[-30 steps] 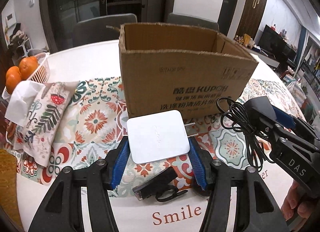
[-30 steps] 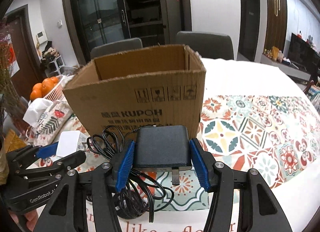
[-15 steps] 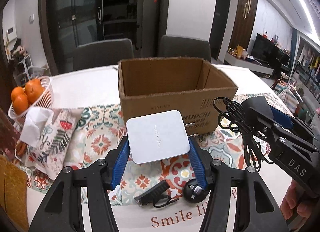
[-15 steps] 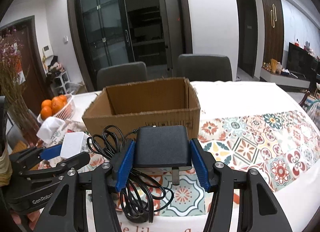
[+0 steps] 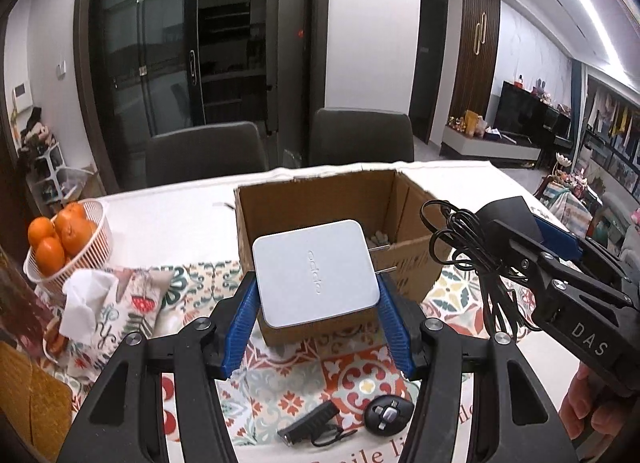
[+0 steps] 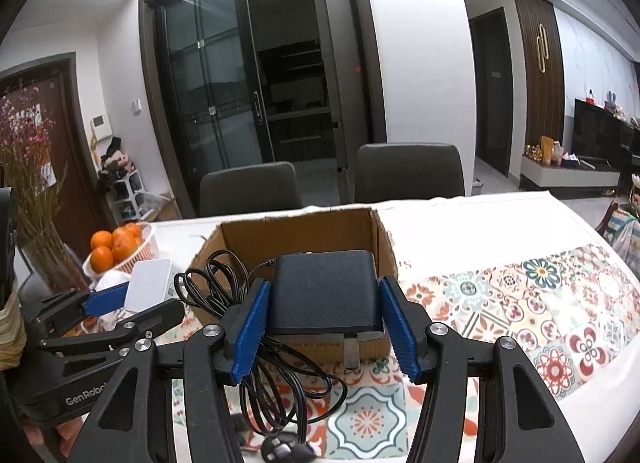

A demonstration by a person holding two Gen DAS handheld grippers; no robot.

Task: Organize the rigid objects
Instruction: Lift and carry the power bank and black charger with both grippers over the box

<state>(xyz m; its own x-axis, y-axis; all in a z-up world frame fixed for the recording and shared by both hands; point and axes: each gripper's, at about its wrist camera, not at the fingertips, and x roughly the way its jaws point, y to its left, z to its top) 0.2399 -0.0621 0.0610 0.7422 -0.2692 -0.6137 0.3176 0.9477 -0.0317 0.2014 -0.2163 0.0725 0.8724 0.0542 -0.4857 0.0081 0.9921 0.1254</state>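
Observation:
My left gripper [image 5: 316, 299] is shut on a white square charger [image 5: 314, 273], held in the air in front of the open cardboard box [image 5: 416, 263]; its two metal prongs point right. My right gripper [image 6: 322, 303] is shut on a black power adapter [image 6: 324, 295], whose black cable [image 6: 280, 383] hangs in loops below it. Seen from the left wrist, the right gripper [image 5: 516, 231] and adapter are at the right, beside the box. A small black clip-like device [image 5: 310, 425] and a round black plug [image 5: 388, 413] lie on the tablecloth below.
A white basket of oranges [image 5: 60, 247] stands at the left, with a patterned tissue pouch [image 5: 116, 303] beside it. Two dark chairs [image 5: 204, 155] stand behind the table. Dried flowers [image 6: 28, 167] rise at the left in the right wrist view. A person's fingers [image 5: 576, 407] hold the right gripper.
Both grippers have risen with their chargers still held. The box now sits lower in both views and its inside shows. The small black items on the cloth have come into view.

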